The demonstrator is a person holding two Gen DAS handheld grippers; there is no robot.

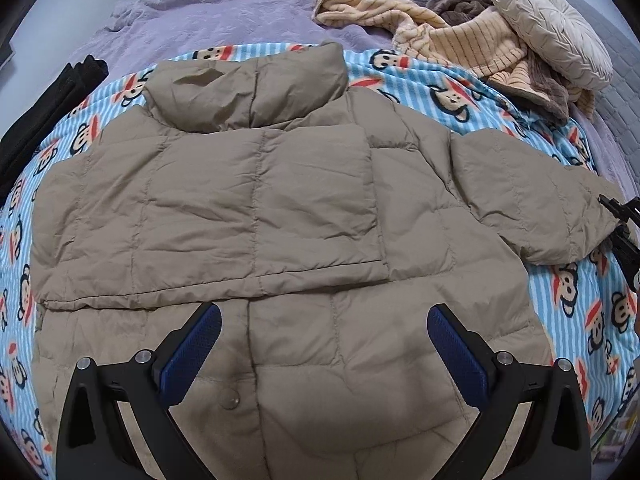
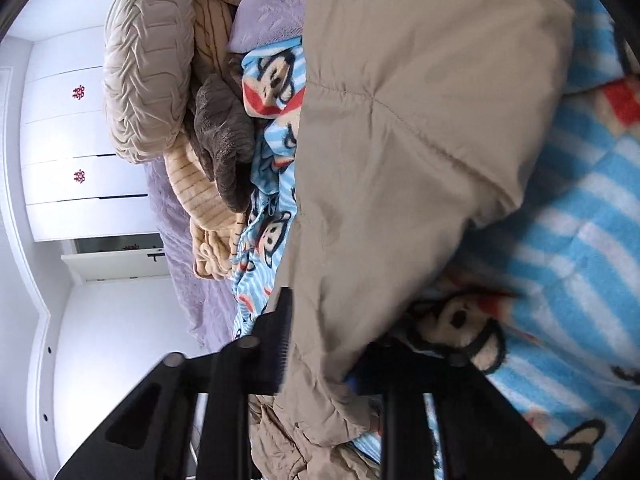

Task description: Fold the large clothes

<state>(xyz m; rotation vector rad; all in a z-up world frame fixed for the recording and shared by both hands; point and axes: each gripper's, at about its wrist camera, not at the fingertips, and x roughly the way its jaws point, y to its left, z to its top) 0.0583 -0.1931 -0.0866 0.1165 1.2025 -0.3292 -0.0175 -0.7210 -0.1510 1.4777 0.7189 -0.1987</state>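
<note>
A tan puffer jacket [image 1: 260, 208] lies flat on a blue striped monkey-print blanket [image 1: 440, 92], collar far from me. Its left sleeve is folded across the chest; its right sleeve [image 1: 532, 196] stretches out to the right. My left gripper [image 1: 324, 344] hovers open and empty over the jacket's lower front. My right gripper [image 1: 622, 236] shows at the far right edge, at the right sleeve's cuff. In the right wrist view the right gripper [image 2: 320, 364] has the tan sleeve cuff [image 2: 400, 160] between its fingers, shut on it.
A purple bedspread [image 1: 240, 8] covers the bed. A round beige cushion [image 1: 548, 24] and a heap of striped tan and brown clothes [image 1: 460, 44] lie at the back right. Black folded clothes [image 1: 44, 112] lie at the left. White cabinets [image 2: 72, 140] stand beyond the bed.
</note>
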